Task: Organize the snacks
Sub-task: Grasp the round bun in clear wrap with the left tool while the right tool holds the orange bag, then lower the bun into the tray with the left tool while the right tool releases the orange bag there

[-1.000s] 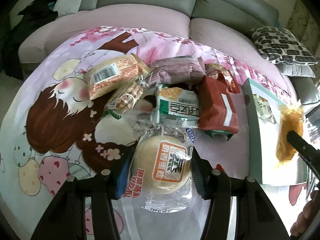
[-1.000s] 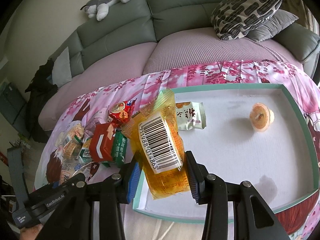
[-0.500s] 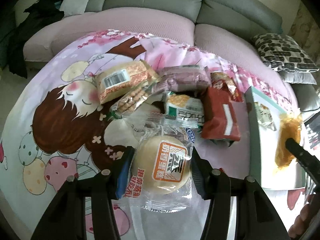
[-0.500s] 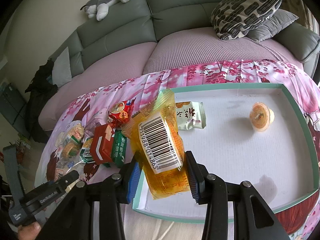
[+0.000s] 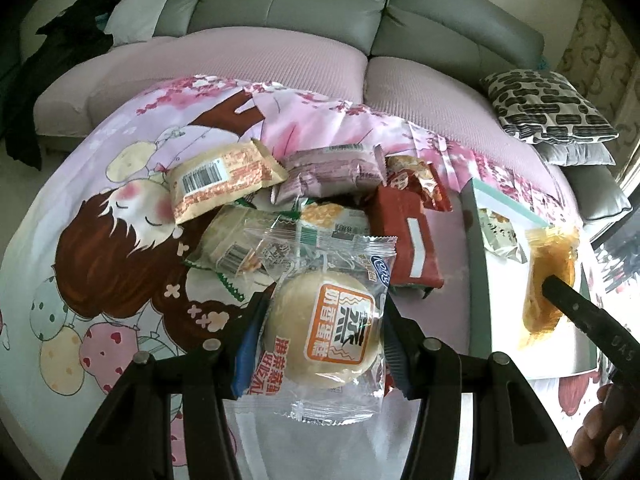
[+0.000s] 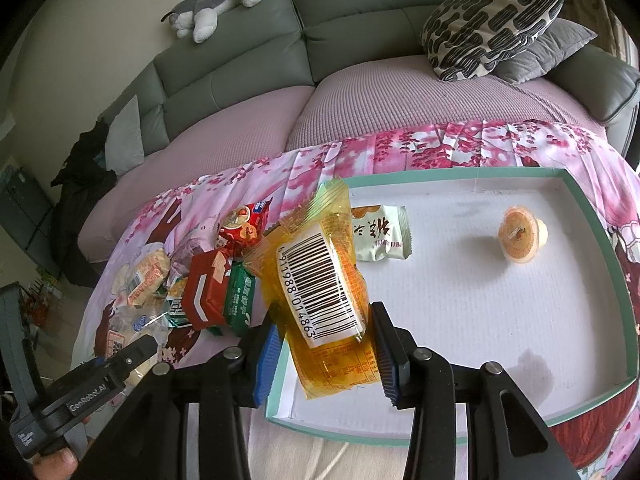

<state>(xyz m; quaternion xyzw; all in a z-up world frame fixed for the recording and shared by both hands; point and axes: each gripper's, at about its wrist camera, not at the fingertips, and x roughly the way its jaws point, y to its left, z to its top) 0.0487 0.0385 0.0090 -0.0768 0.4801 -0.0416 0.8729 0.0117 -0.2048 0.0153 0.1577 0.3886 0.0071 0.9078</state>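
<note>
Two claws pinching: left claw bun pack, right claw orange packet; cartoon cloth, grey sofa.

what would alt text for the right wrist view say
The right gripper is shut on a clear orange snack packet with a white barcode label, held above the near left corner of a white tray with a teal rim. In the tray lie a pale green wrapped snack and a small orange jelly cup.

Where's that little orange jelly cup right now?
In the right wrist view, the jelly cup sits alone inside the teal-rimmed tray, toward its far right, well apart from the pale green packet.
</note>
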